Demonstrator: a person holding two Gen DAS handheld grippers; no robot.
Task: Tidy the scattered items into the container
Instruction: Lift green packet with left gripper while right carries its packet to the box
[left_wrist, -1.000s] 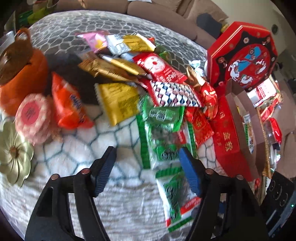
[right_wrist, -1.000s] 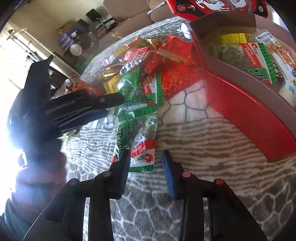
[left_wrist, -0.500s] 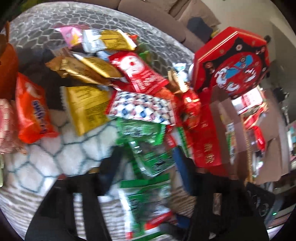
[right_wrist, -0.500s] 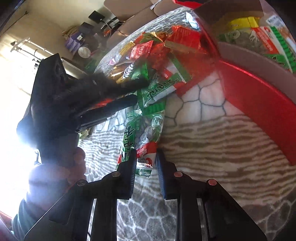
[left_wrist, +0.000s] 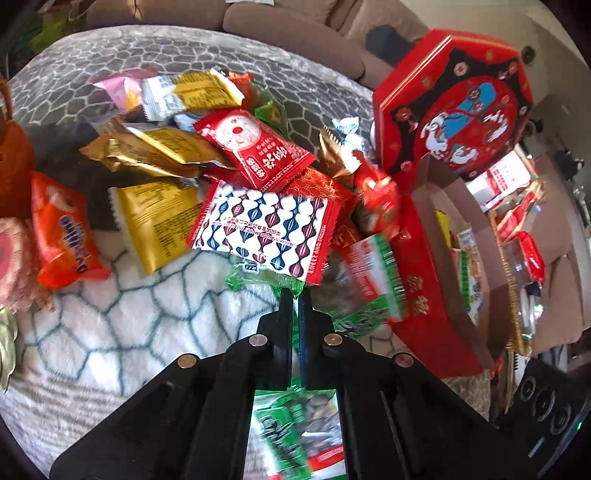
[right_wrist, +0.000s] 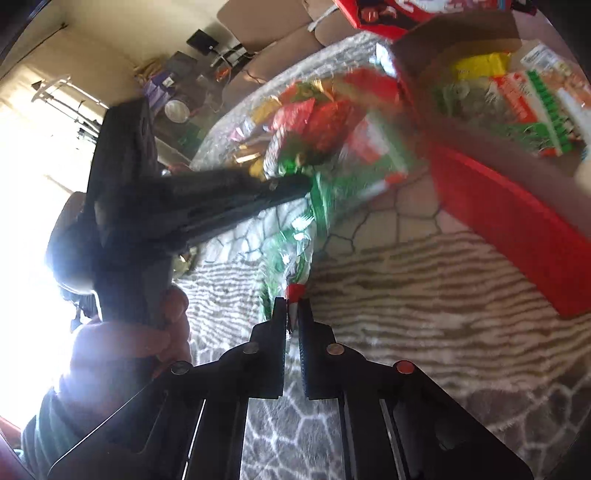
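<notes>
In the left wrist view, the left gripper (left_wrist: 296, 295) is pointing down at the blanket (left_wrist: 122, 317). Its jaws have just been closing, and now they are pinching the edge of a clear green packet (left_wrist: 258, 275) that is lying at about 12 o'clock from the fingertips. A strip of green snack packets (left_wrist: 306, 424) is passing under this gripper toward 6 o'clock.

In the right wrist view, the right gripper (right_wrist: 291, 314) is also closed. Its jaws have just been closing, and they are gripping the red end of the same strip of green snack packets (right_wrist: 295, 251), which is running away toward 12 o'clock. The person's hand (right_wrist: 144, 343) is showing at 9 o'clock, holding the left gripper (right_wrist: 306, 184), whose tip is reaching the green packets from 10 o'clock.

Farther out in the left view, a pile of scattered snacks is lying on the blanket: a white packet with red and blue pattern (left_wrist: 262, 229) at 12 o'clock, a yellow packet (left_wrist: 155, 218) at 11 o'clock, an orange packet (left_wrist: 66, 236) at 10 o'clock, and a red packet (left_wrist: 255, 147) beyond them.

The red container (left_wrist: 424, 280) is standing open at 2 o'clock with some packets already inside. Its decorated red lid (left_wrist: 461, 110) is leaning tilted behind it at about 1 o'clock.
</notes>
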